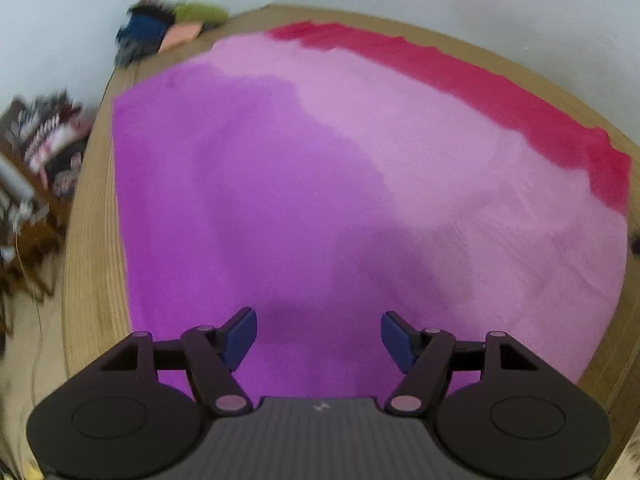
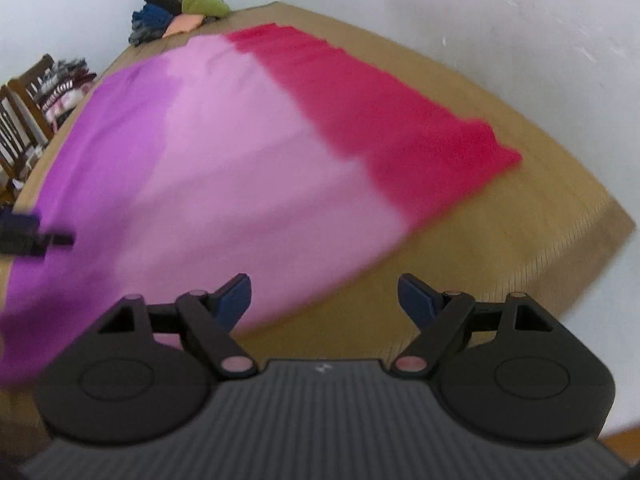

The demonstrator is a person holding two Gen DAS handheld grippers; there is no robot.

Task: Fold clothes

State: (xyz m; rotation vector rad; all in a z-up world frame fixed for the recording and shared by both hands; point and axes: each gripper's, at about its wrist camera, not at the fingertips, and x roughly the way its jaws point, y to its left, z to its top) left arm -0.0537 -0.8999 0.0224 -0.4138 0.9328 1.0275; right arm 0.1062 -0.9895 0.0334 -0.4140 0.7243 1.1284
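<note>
Both grippers released, nothing held.
Left gripper [image 1: 319,336] and right gripper [image 2: 324,300] spread wide above flat purple-pink-red cloth [image 1: 304,184] on wooden table [image 1: 94,280]; blurred clothes pile [image 2: 176,16] far ahead; cloth's near edge cut off.

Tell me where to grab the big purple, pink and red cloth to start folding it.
Pinch the cloth at its near pink corner, coming from the bare table side. It lies flat, so only edges offer a lip, and the open right gripper hangs closest there.

A wooden table [image 2: 520,248] meets white walls [image 2: 480,20]; a wooden chair [image 2: 24,92] stands beside it.
</note>
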